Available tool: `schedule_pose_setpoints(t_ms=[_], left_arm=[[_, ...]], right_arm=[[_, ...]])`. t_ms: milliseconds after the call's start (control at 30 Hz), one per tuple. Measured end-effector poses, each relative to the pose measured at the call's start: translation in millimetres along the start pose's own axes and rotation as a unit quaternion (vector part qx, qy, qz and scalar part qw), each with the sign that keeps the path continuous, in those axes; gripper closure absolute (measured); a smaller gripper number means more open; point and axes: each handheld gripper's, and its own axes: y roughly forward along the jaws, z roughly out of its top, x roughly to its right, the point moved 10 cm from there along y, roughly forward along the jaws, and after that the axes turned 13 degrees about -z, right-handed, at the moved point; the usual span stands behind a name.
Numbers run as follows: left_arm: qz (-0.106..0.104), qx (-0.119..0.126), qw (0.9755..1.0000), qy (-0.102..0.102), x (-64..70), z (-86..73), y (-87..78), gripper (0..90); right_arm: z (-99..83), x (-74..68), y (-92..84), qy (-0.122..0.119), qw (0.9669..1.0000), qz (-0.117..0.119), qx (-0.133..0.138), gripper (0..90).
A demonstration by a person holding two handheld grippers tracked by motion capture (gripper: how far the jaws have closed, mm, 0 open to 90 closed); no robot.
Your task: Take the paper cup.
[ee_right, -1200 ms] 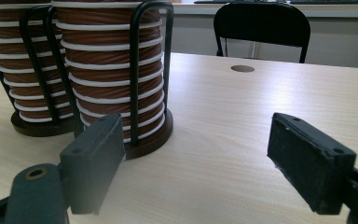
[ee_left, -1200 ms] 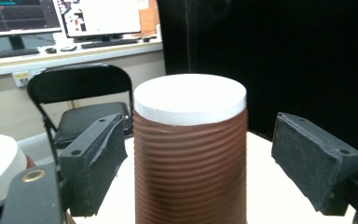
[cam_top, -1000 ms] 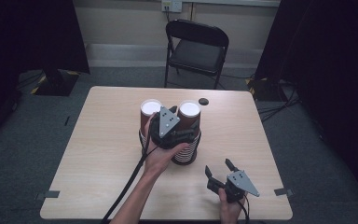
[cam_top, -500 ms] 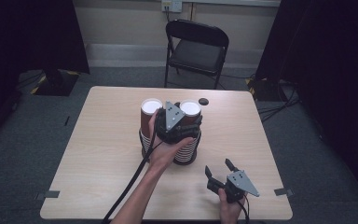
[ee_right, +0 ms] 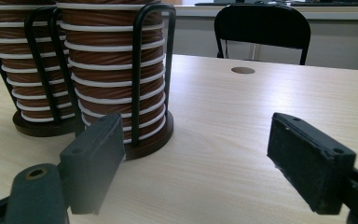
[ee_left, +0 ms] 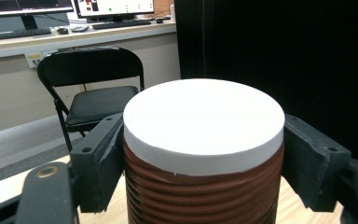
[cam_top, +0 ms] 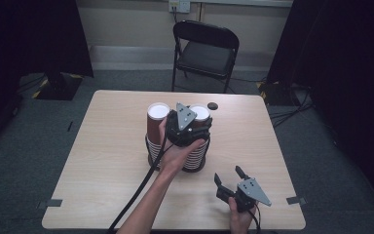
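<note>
Left cup stack [cam_top: 157, 127] is seen standing in its wire holder [ee_right: 37, 70] on the table [cam_top: 102, 161]. Just beside it, the top of the right cup stack [ee_left: 200, 140] is pinched by the left tool [cam_top: 187, 127], its jaws just closed. Several nested cups may be lifted together, or the holder dragged over, if friction binds. Right tool [cam_top: 230, 179] is held spread, well apart.
</note>
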Motion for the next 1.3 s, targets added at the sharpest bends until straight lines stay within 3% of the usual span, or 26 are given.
schedule_pose_setpoints(t_ms=[800, 1300], left_arm=[[-0.016, 0.035, 0.9993, -0.007, 0.4, 12.2, -8.7, 23.1], [-0.02, 0.064, 0.9978, 0.004, 0.2, 23.0, -18.3, 23.1]], right_arm=[[0.0, -0.1, 0.0, 0.0, 1.0, 0.0, 0.0, 17.9], [-0.1, -0.1, -0.1, -0.001, 1.0, 0.0, 0.0, 17.8]])
